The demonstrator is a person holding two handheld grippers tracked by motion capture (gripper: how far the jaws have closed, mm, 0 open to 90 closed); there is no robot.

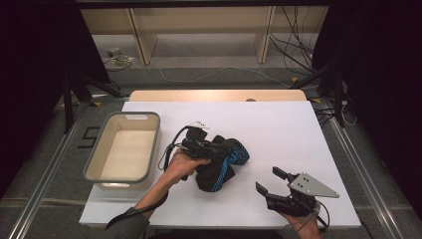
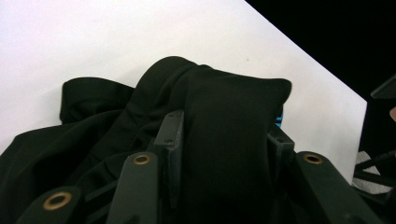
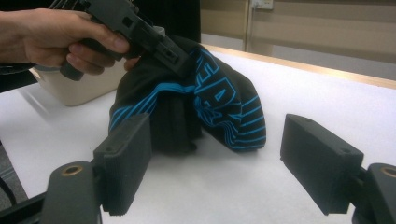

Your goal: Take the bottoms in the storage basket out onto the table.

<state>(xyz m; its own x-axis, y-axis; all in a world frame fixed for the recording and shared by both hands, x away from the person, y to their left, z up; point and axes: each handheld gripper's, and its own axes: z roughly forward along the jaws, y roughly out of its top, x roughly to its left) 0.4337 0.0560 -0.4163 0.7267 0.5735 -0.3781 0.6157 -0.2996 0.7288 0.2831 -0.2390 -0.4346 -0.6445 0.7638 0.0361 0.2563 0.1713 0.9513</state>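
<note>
A black garment with bright blue stripes and lettering (image 1: 222, 168) lies bunched in the middle of the white table (image 1: 283, 129). My left gripper (image 1: 218, 148) is shut on a raised fold of it, and a hand holds the gripper from the left. In the left gripper view the black cloth (image 2: 229, 121) bulges up between the two jaws (image 2: 224, 140). My right gripper (image 1: 267, 180) hovers open near the front right of the table, a short way from the garment. In the right gripper view the garment (image 3: 224, 102) hangs partly lifted beyond my open right gripper (image 3: 224, 161), pinched by the left gripper (image 3: 140, 32).
A beige rectangular bin (image 1: 155, 144), with nothing in it, stands at the table's left side, close to the left hand; its wall (image 3: 79, 88) sits behind the garment in the right gripper view. Bare white table stretches to the back and right. Cables lie on the floor beyond.
</note>
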